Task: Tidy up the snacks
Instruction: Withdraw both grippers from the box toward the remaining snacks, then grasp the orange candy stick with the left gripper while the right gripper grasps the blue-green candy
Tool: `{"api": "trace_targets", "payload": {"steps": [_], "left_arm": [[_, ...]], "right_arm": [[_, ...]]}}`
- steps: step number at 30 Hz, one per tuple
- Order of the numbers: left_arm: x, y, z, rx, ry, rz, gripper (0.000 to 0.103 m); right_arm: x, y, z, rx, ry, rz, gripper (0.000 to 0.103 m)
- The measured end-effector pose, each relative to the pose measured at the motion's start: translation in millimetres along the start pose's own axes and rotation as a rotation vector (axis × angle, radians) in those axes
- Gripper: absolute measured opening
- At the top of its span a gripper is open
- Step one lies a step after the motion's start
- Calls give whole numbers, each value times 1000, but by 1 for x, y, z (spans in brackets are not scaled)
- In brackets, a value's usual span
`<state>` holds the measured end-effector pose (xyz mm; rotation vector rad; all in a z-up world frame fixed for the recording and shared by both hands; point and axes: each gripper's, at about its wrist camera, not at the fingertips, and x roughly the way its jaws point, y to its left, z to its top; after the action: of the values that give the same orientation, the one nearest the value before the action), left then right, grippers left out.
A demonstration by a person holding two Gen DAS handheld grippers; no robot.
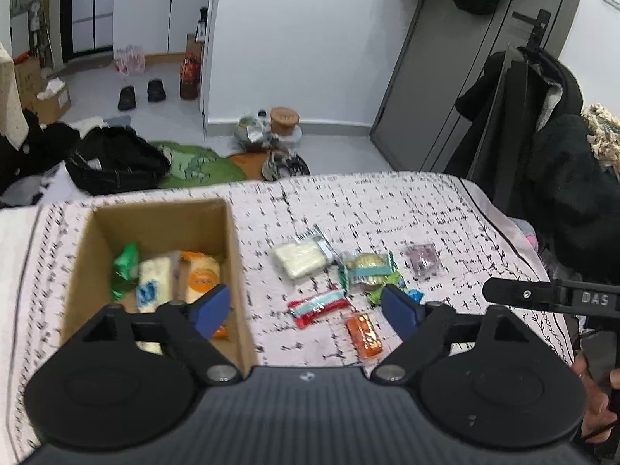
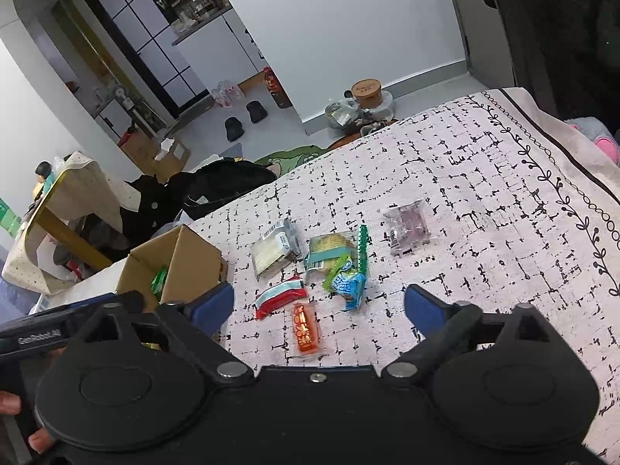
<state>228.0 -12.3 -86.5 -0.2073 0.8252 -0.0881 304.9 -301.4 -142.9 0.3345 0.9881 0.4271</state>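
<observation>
Item: cardboard box point(image 1: 155, 224), partly filled. 6 snacks loose on the cloth point(image 2: 484, 232). My left claw point(image 1: 306, 306) and right claw point(image 2: 317, 304): wide, empty. Step: between picks. Next: probably the orange packet point(image 2: 306, 329), nearest.

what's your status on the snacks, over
Left gripper and right gripper both open, empty. Some snacks already in cardboard box; orange packet and others loose on the cloth. Nothing blocking.
</observation>
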Motion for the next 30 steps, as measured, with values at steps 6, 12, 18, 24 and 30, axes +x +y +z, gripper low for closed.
{"api": "trace_targets", "payload": {"steps": [6,12,18,24,30], "left_arm": [[19,-16,-6,-5,1,-24,89],[34,-28,-10,-22,15,-24,91],[55,-40,-13,-28,48,-27,91],[80,-47,-21,-45,76,-21,89],[101,-48,-34,-86,104,-35,76]], "right_arm": [[4,-8,0,-6,18,14,103],[8,-25,-1,27,34,-11,103],[12,-38,-2,57,34,-13,103],[19,-50,-2,116,50,4,90],[30,-54,-1,129,56,23,77]]}}
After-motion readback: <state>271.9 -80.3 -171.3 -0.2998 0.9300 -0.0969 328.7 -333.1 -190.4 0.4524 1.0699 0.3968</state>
